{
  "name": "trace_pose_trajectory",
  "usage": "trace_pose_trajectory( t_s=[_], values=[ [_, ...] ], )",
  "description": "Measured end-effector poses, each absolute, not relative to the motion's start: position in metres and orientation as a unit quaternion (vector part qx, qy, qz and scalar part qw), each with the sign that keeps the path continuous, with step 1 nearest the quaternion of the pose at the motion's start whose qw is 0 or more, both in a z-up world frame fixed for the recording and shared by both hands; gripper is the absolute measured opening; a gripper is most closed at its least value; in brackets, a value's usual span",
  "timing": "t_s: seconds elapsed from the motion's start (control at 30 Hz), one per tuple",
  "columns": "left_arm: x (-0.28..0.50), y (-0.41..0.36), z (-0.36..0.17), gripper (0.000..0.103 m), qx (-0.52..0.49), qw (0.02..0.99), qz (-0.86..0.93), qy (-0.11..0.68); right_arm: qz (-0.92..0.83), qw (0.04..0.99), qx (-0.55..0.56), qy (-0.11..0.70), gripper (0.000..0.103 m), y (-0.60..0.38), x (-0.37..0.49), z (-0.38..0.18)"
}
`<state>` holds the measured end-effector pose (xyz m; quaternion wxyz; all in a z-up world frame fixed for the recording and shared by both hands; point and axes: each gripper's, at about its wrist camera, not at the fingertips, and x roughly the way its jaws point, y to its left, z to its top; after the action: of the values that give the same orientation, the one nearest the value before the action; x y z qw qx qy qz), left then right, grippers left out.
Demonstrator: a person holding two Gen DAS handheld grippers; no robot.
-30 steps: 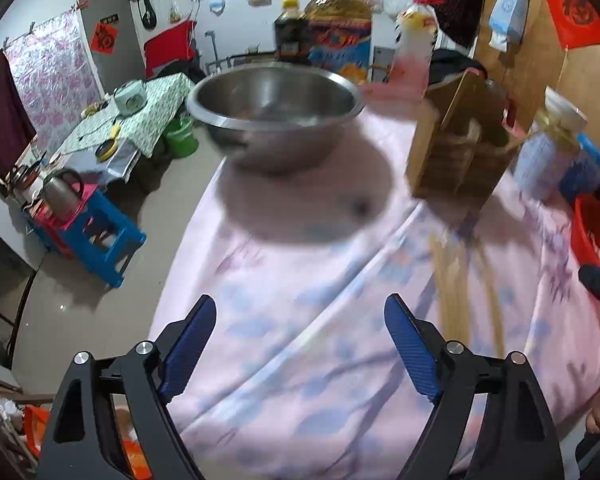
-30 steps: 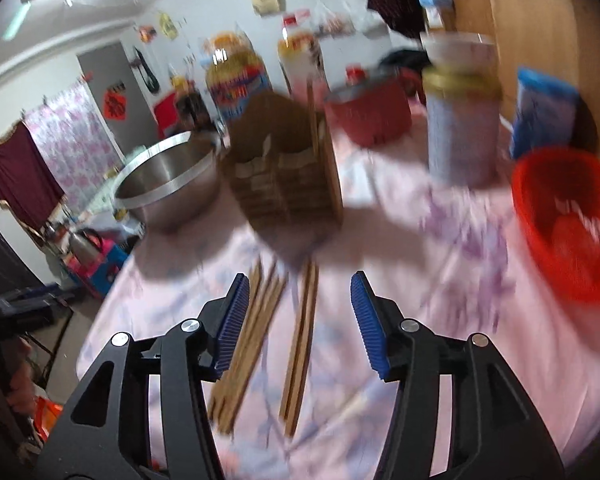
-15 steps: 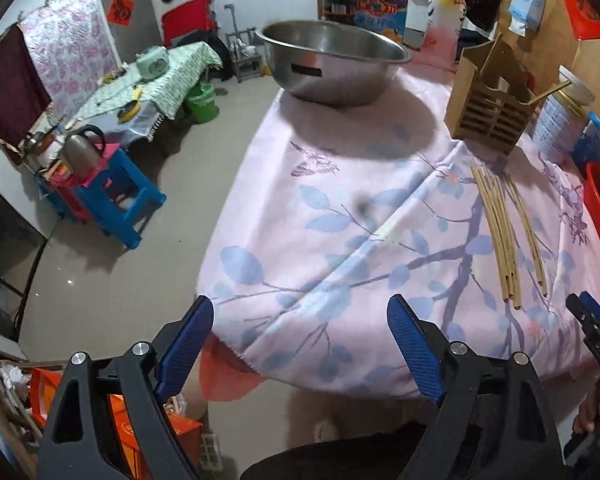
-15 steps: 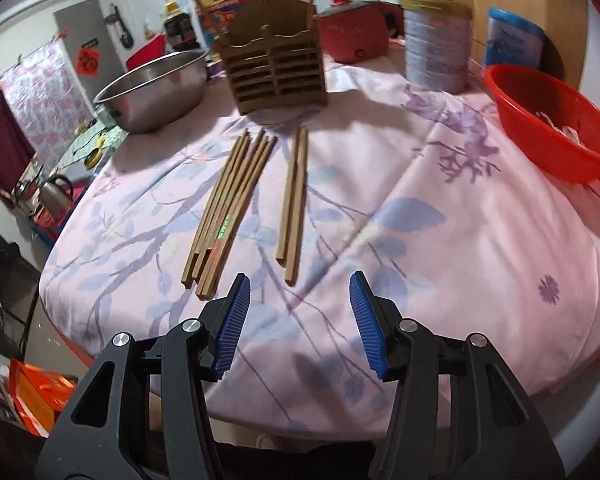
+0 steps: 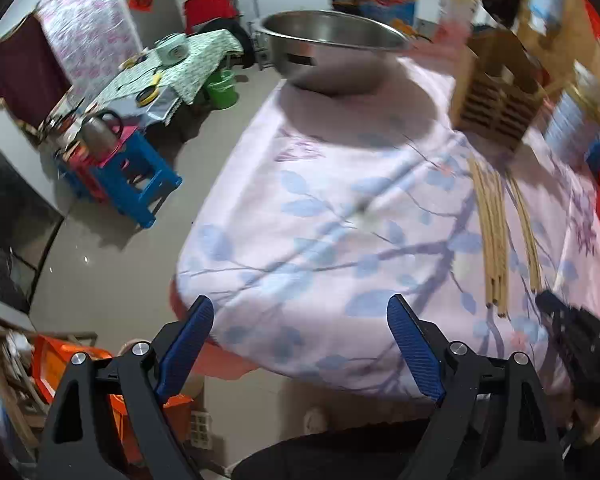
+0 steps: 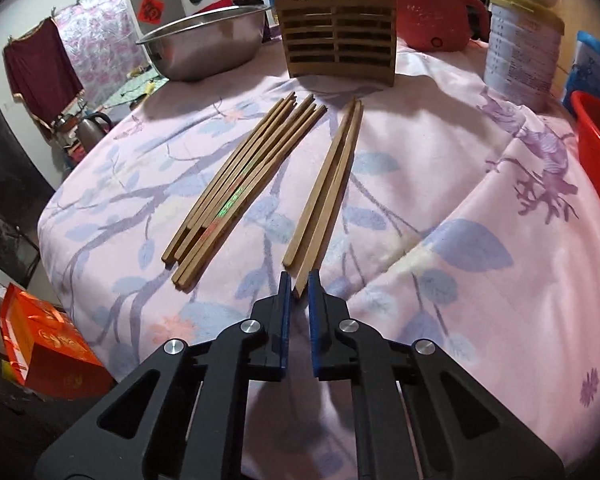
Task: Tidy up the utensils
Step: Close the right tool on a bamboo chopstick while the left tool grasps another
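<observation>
Right now my right gripper (image 6: 297, 280) has its jaws nearly together around the near end of 1 chopstick in the pair (image 6: 327, 188), which lies on the desk (image 6: 440, 184) beside the bigger bundle (image 6: 246, 184), short of the wooden holder (image 6: 340, 36). My left gripper (image 5: 300, 320) hangs with jaws wide apart, empty. Pinching so near the tip, I risk the stick pivoting or slipping free.

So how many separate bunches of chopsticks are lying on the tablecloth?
2. A larger bundle lies on the left; a smaller set lies right of it, near ends at the right gripper. More may sit in the wooden holder.
</observation>
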<state>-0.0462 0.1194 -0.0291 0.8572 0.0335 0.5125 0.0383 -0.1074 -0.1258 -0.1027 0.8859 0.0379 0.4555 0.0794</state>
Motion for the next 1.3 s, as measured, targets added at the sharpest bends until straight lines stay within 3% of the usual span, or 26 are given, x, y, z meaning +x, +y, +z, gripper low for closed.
trace_pose_trajectory(
  t_s=[0.3,0.5,1.3],
  values=[
    [-0.034,0.062,-0.051,0.087,0.072,0.851,-0.024,0.52,0.044,0.881,0.064,0.468,0.007,-0.178,-0.114,-0.103],
    [-0.023,0.038,-0.083,0.087,0.066,0.836,-0.07,0.54,0.03,0.873,0.095,0.477,0.014,-0.205,-0.132,-0.091],
    [0.009,-0.002,-0.133,0.087,0.087,0.828,-0.134,0.537,-0.12,0.878,0.031,0.462,0.024,-0.237,-0.2,-0.048]
  ],
)
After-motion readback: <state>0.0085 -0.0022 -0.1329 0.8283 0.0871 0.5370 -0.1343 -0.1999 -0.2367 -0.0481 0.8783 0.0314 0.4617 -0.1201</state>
